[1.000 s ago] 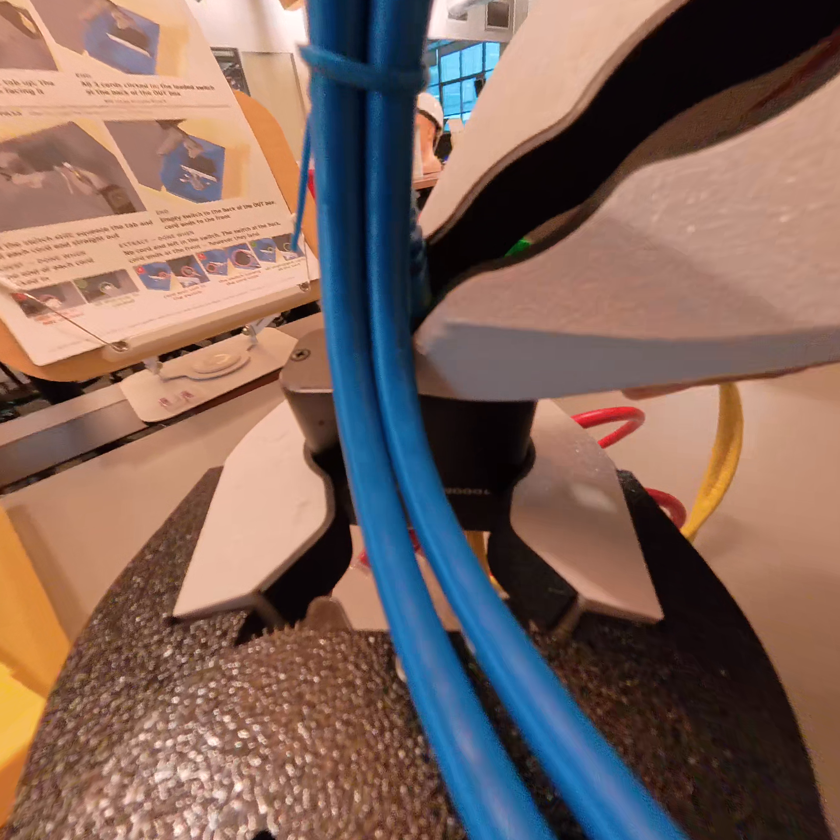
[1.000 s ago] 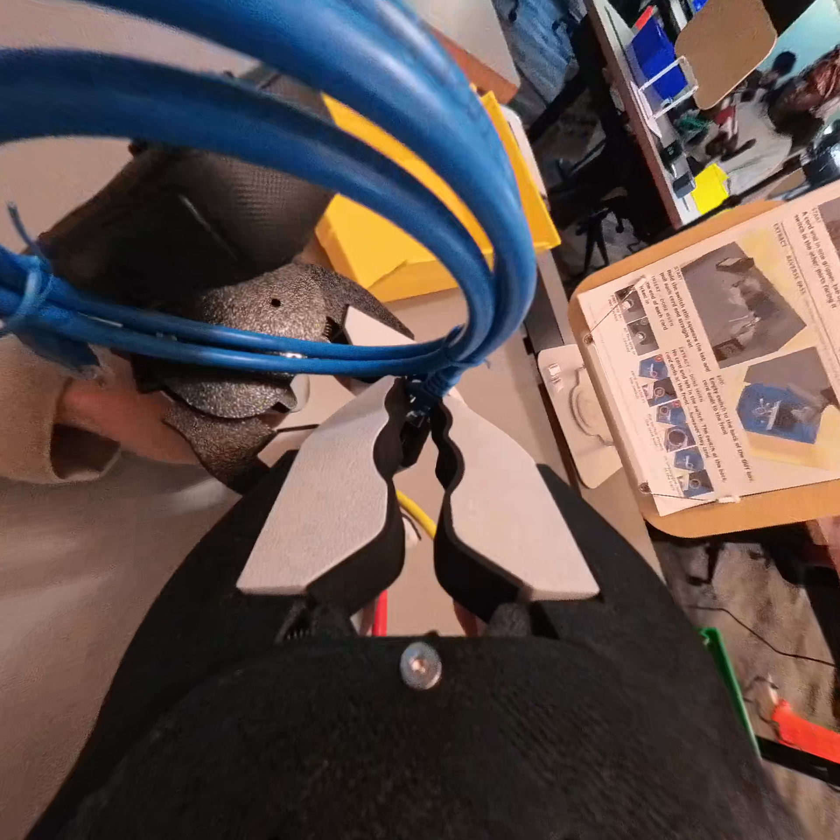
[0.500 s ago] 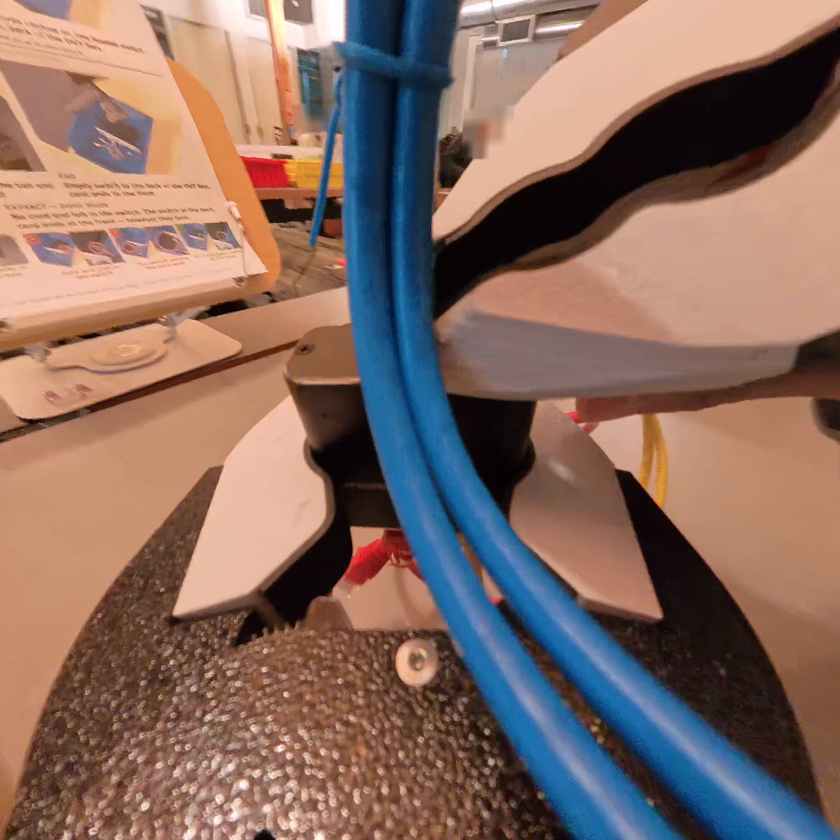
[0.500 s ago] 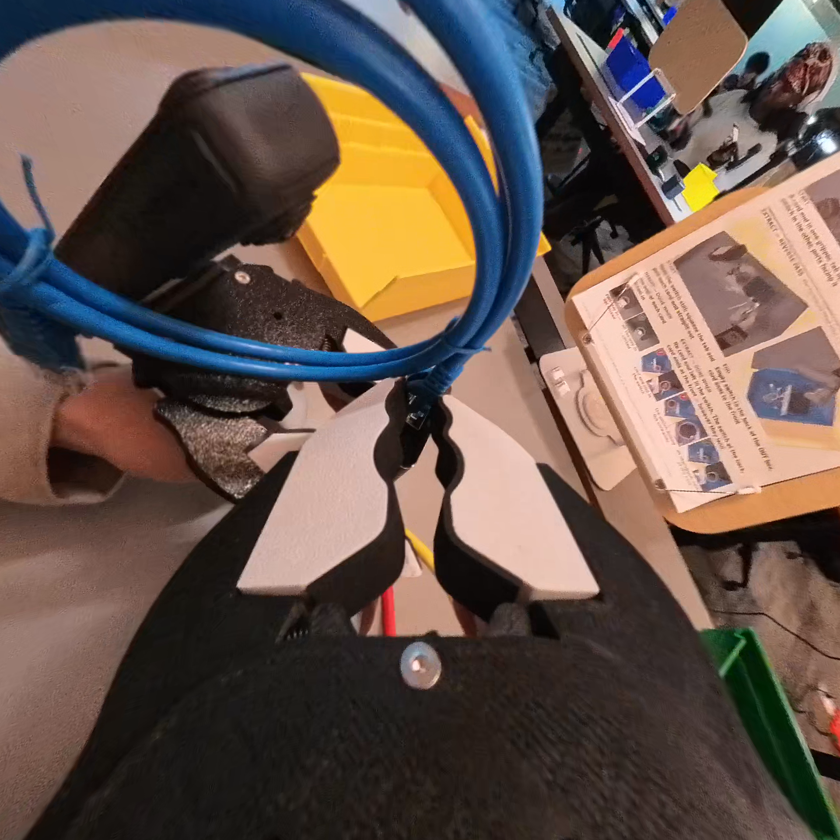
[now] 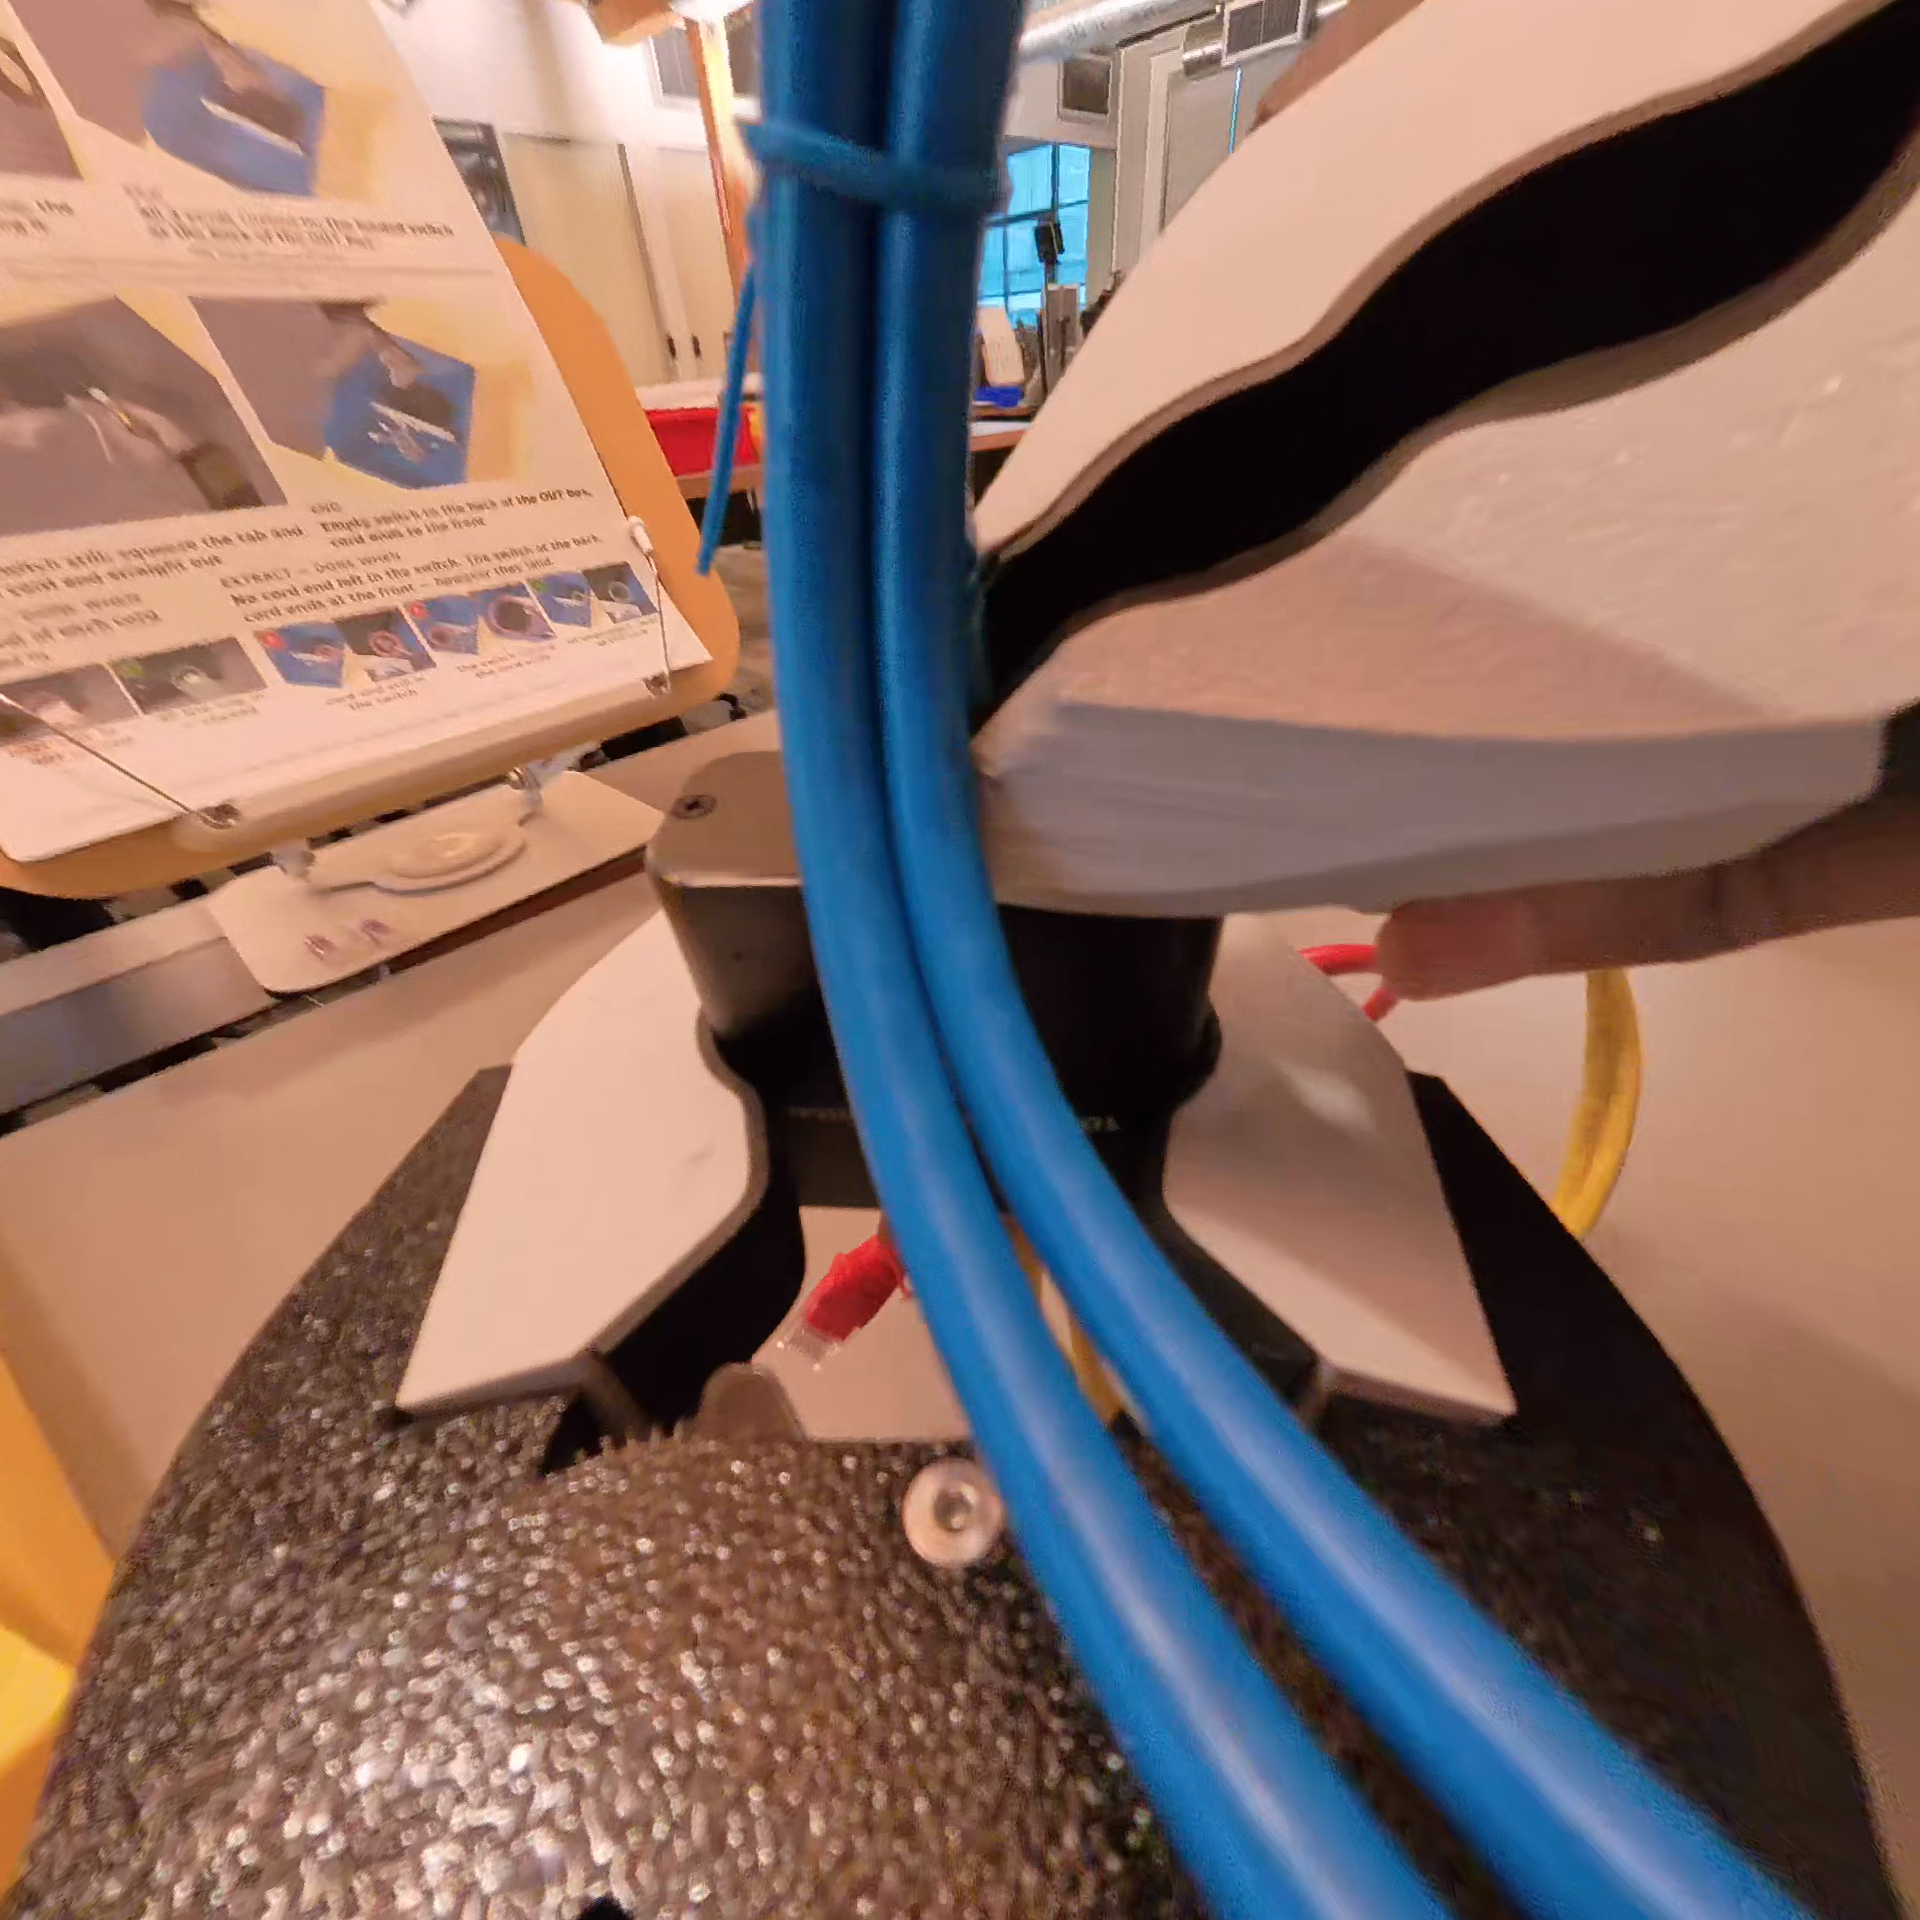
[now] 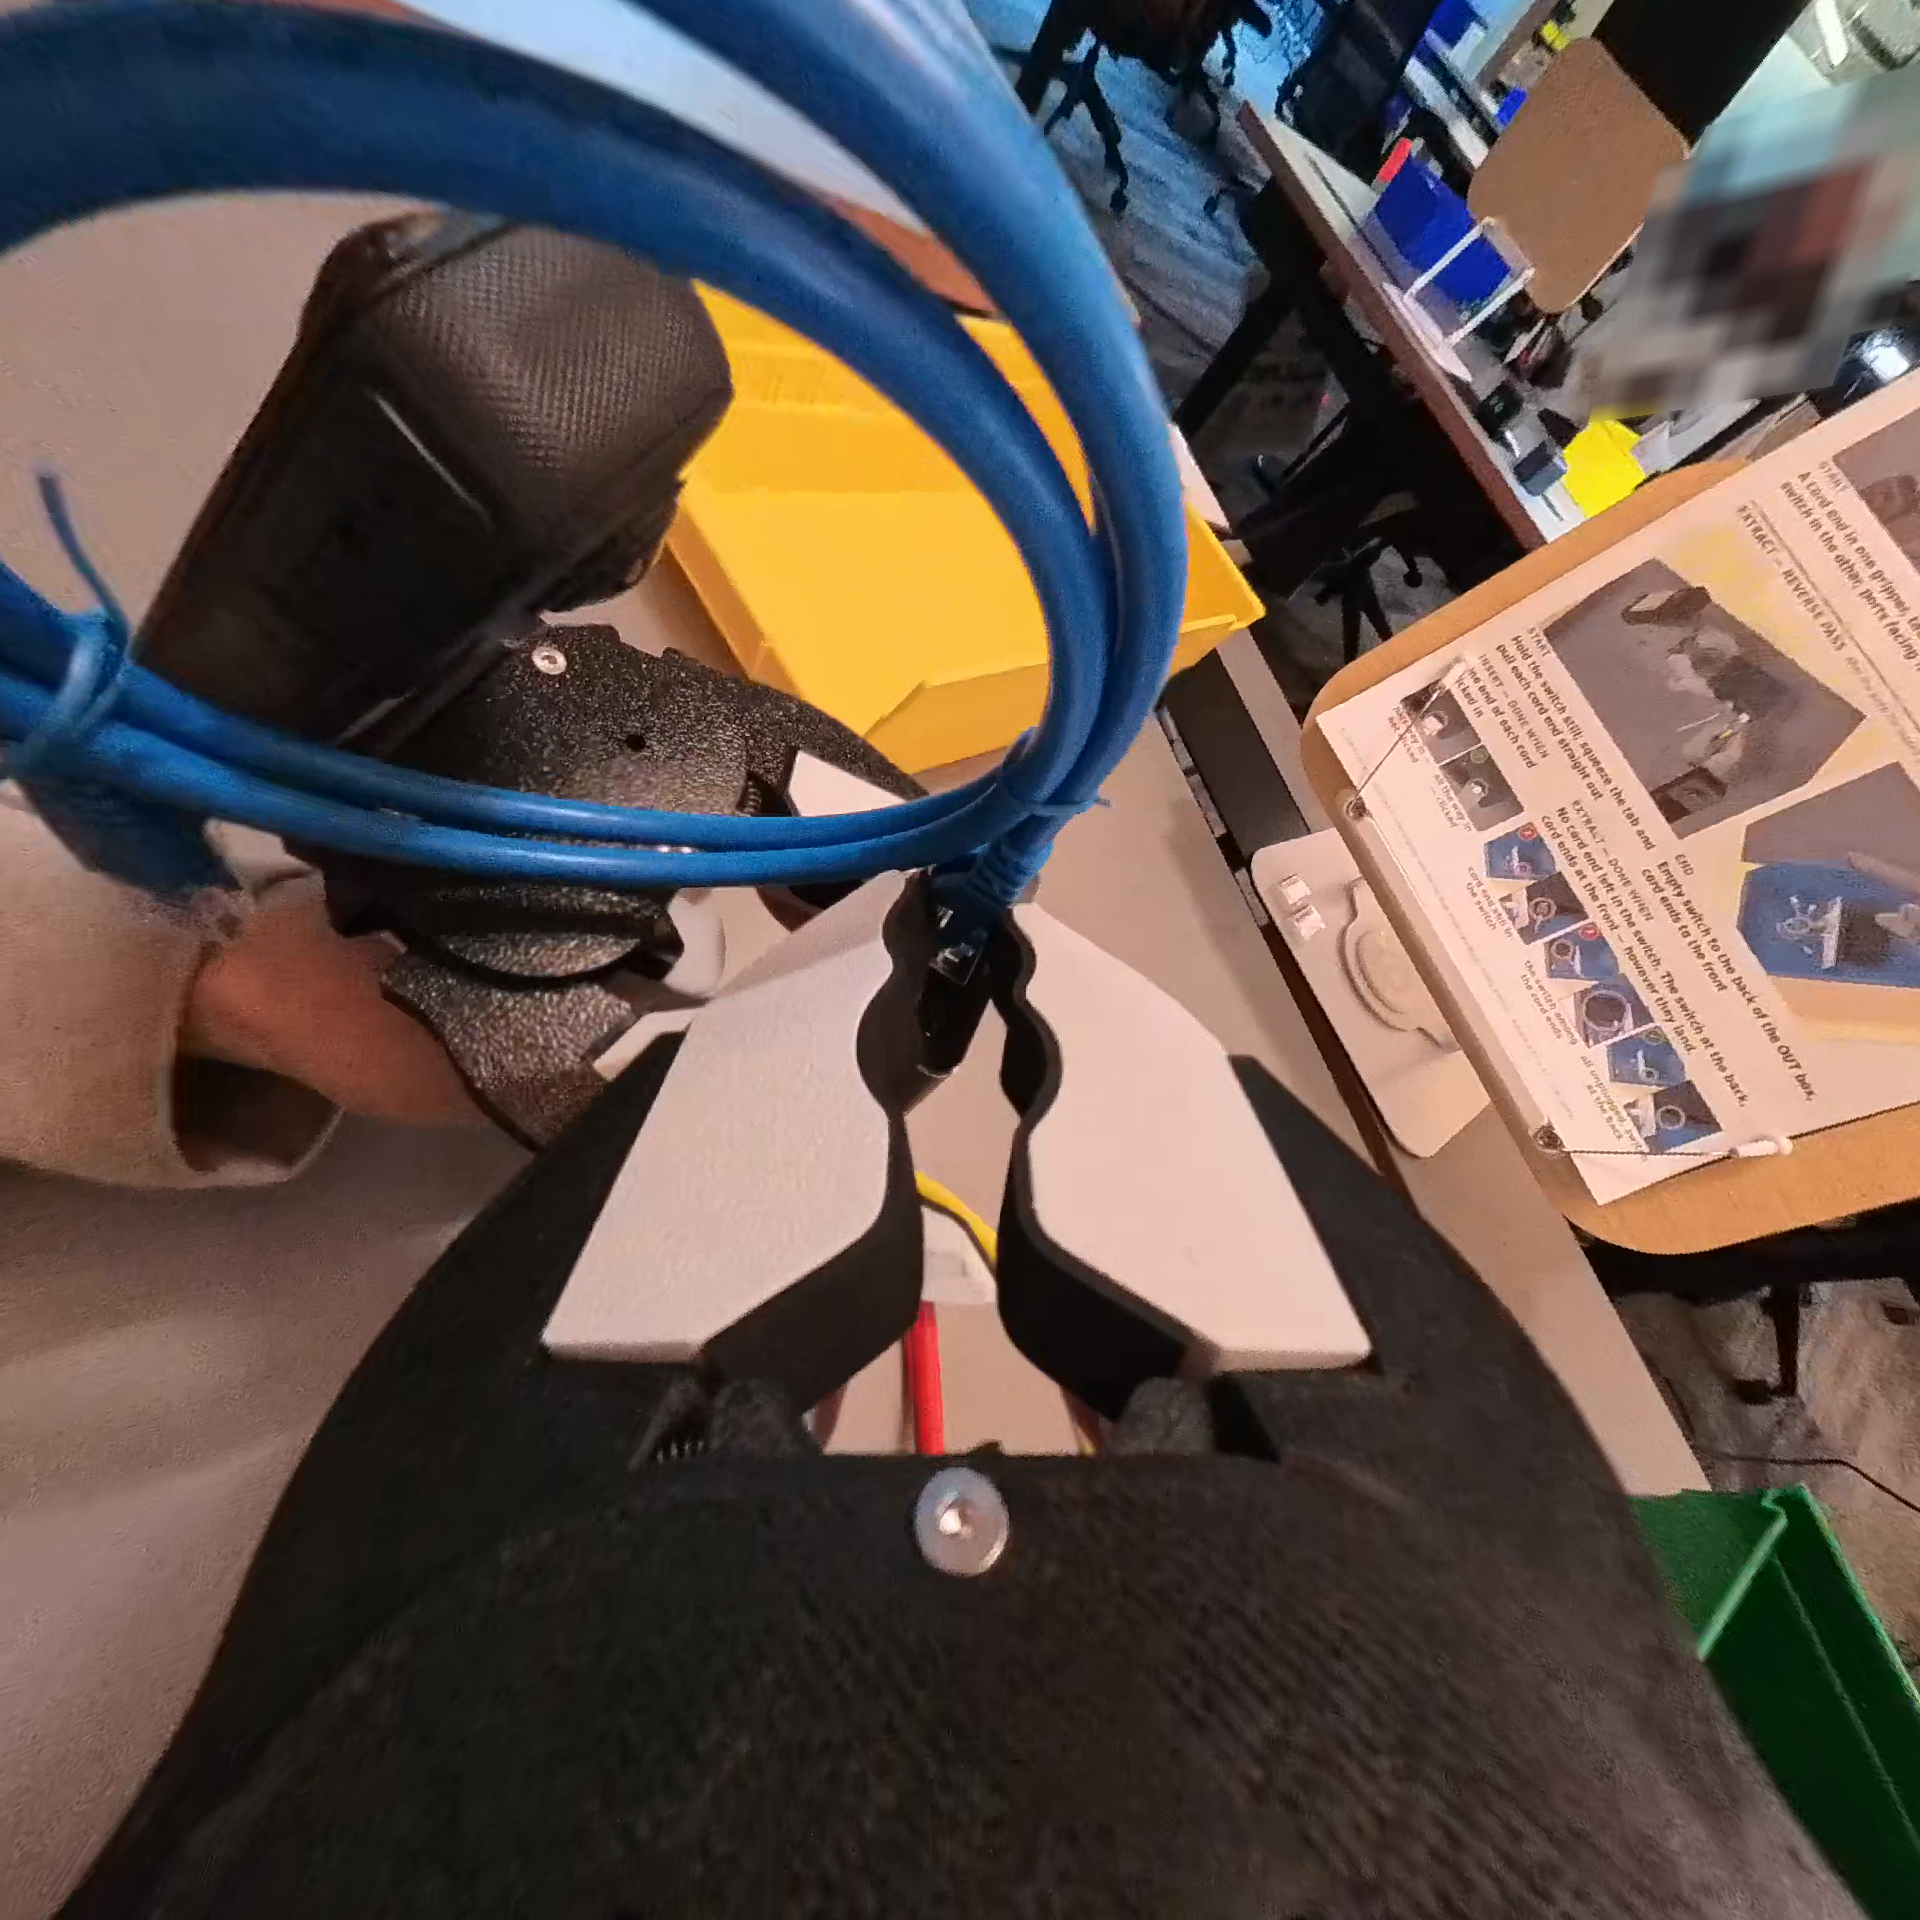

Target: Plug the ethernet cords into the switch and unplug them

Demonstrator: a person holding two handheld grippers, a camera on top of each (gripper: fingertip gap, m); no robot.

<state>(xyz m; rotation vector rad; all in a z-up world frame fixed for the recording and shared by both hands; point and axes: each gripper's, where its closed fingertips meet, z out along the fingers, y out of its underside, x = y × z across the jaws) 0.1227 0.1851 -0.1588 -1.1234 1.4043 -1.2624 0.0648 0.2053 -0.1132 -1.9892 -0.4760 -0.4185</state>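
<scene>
We hold the switch (image 5: 935, 997), a dark box, clamped between the two fingers of our left gripper (image 5: 966, 1049), one pale finger (image 5: 613, 1174) pressed to each side of it. Our right gripper (image 6: 951, 961) is clenched on the plug (image 6: 956, 956) of the blue ethernet cord (image 6: 1091, 499) — the plug sits pinched between the black inner pads near the fingertips, and the cord rises from it in a bundled loop bound by blue ties (image 6: 73, 686). In the left wrist view that loop hangs straight across the lens in front of the switch, and the right gripper's fingers reach in from the upper right, just above the switch; whether the plug touches a port we cannot tell, since the cord and fingers hide it. Below the switch, on the pale table (image 5: 1766, 1195), lie a red cord (image 5: 852, 1288) with its plug free and a yellow cord (image 5: 1605, 1101). A finger of the hand (image 5: 1558, 925) holding the right gripper shows under it. Behind stands a tilted instruction sheet (image 5: 312, 499) on a wooden board — and in the right wrist view a yellow bin (image 6: 883, 561) sits beyond the left gripper, a green bin (image 6: 1787, 1621) at the lower right edge.
</scene>
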